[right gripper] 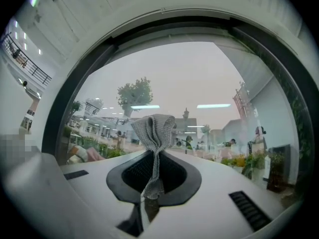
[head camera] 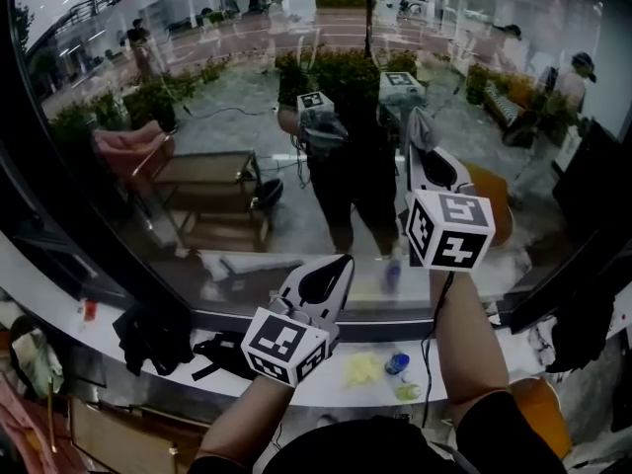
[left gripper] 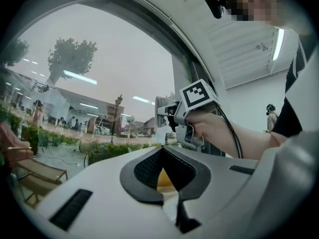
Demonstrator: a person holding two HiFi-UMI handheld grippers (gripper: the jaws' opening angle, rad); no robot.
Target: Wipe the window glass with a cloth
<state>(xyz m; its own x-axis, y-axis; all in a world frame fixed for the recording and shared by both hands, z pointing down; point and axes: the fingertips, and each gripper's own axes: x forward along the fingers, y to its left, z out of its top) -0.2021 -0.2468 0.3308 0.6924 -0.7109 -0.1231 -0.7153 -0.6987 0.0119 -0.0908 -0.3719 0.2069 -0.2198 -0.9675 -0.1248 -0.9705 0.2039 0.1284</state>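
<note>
Head view: I have the right gripper (head camera: 432, 163) raised close to the window glass (head camera: 197, 117), its jaws clamped on the grey cloth (head camera: 420, 126). The left gripper (head camera: 334, 273) sits lower, near the glass's bottom edge and over the white sill (head camera: 474, 375).

Left gripper view: my left jaws are pressed together with nothing between them. Up and to the right, before the glass, a hand (left gripper: 215, 129) holds the right gripper.

Right gripper view: the jaws pinch the cloth's lower end, and its bunched top stands up toward the glass. I cannot tell whether the cloth touches the pane.
</note>
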